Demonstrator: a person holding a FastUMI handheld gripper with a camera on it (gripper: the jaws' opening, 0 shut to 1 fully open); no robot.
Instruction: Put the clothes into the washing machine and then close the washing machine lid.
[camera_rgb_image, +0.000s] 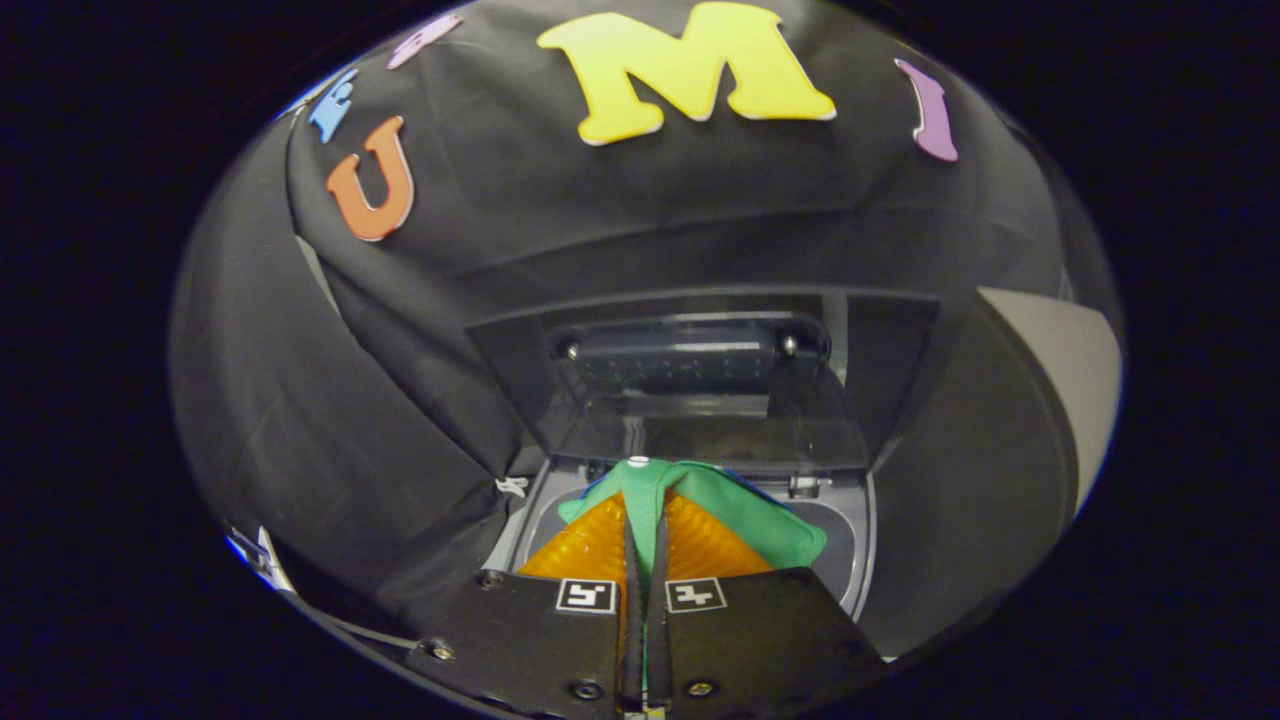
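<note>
Clothes-wise, your gripper (646, 520) is pinched tight on the green cloth (740, 505), hanging right over the washing machine (860, 560) opening. Lid (690, 400) is up, so you've got dropping and closing left.

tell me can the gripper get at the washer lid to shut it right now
Probably not yet: the gripper is shut on the green cloth, held over the washing machine's opening. The raised lid stands just beyond with nothing in between, so release the cloth first.

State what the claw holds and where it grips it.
The claw is shut on the green cloth, pinching a fold between its orange fingers, over the open washing machine.
</note>
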